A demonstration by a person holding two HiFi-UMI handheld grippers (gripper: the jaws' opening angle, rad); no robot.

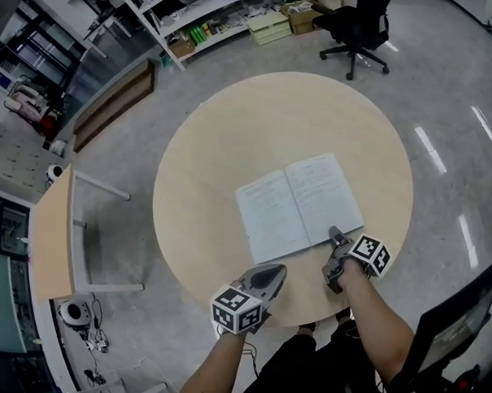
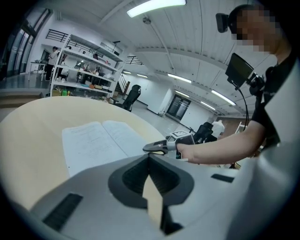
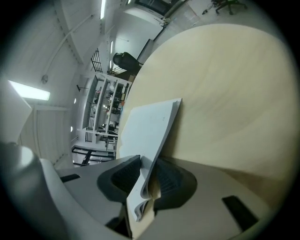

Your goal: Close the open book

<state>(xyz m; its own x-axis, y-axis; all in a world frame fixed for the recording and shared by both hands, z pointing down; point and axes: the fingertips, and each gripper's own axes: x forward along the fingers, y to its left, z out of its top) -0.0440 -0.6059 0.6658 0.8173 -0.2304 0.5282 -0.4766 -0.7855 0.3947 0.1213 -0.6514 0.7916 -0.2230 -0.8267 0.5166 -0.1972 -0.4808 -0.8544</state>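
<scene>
Book (image 1: 299, 205) lies open and flat on the round table (image 1: 227, 135), a little toward the person's right, with its spine running away from the person. The right gripper (image 3: 143, 161) sits at the near edge of the right-hand half, its fingers pinching a sheaf of pages. That hold is probably meant to swing this half over onto the left one. The left gripper (image 1: 275, 271) hovers over the table's near rim, just short of the book's near left corner. Its fingers are pressed together on nothing, and it looks placed to steady the left half. No container stands on the table. Shelves (image 1: 214, 14) beyond it carry boxes (image 1: 269, 26) whose contents cannot be made out.
</scene>
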